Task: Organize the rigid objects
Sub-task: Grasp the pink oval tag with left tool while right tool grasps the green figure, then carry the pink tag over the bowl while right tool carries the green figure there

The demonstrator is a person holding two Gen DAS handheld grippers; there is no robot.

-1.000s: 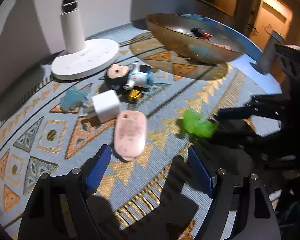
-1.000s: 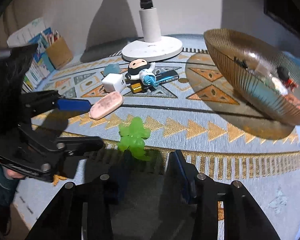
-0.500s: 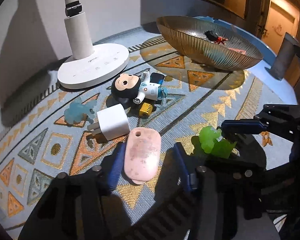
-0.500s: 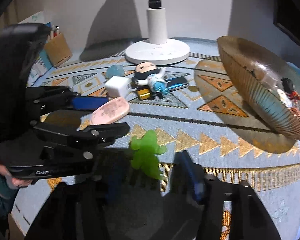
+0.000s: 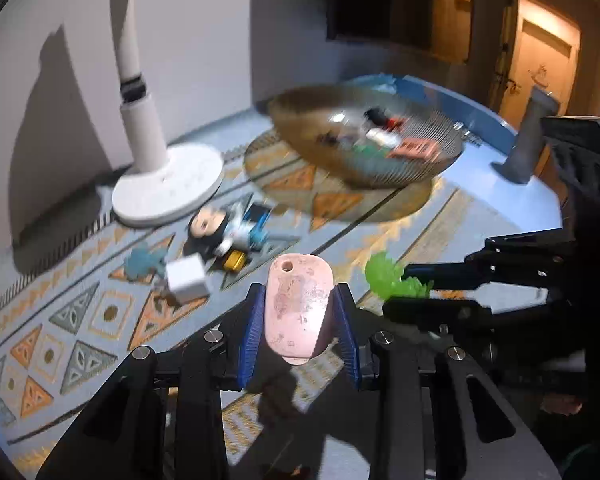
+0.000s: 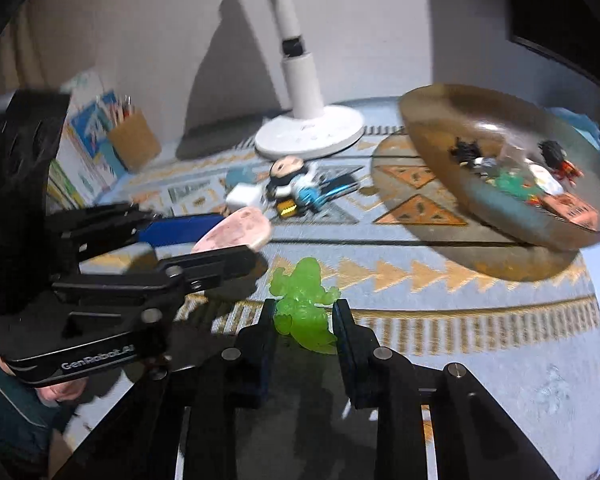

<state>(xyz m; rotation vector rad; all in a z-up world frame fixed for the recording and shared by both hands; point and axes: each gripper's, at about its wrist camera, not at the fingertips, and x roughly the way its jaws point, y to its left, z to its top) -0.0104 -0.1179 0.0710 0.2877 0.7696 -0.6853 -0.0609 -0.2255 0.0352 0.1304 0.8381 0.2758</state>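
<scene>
From the left wrist, the left gripper (image 5: 298,320), wide open a second before, had clamped the pink oval tag (image 5: 298,312) and lifted it toward the bowl (image 5: 364,152); from the right wrist, the right gripper (image 6: 305,322) had likewise pinched the green figure (image 6: 304,304), raised off the mat (image 6: 460,328).

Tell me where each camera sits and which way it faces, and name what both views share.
Left wrist: rides the left gripper, facing forward over the patterned mat toward the brown bowl; its fingers clamp a pink oval tag.
Right wrist: rides the right gripper, facing the white lamp base; its fingers clamp a green translucent figure.
Shared: bowl, lamp, doll figure, white charger, and each other's gripper.
</scene>
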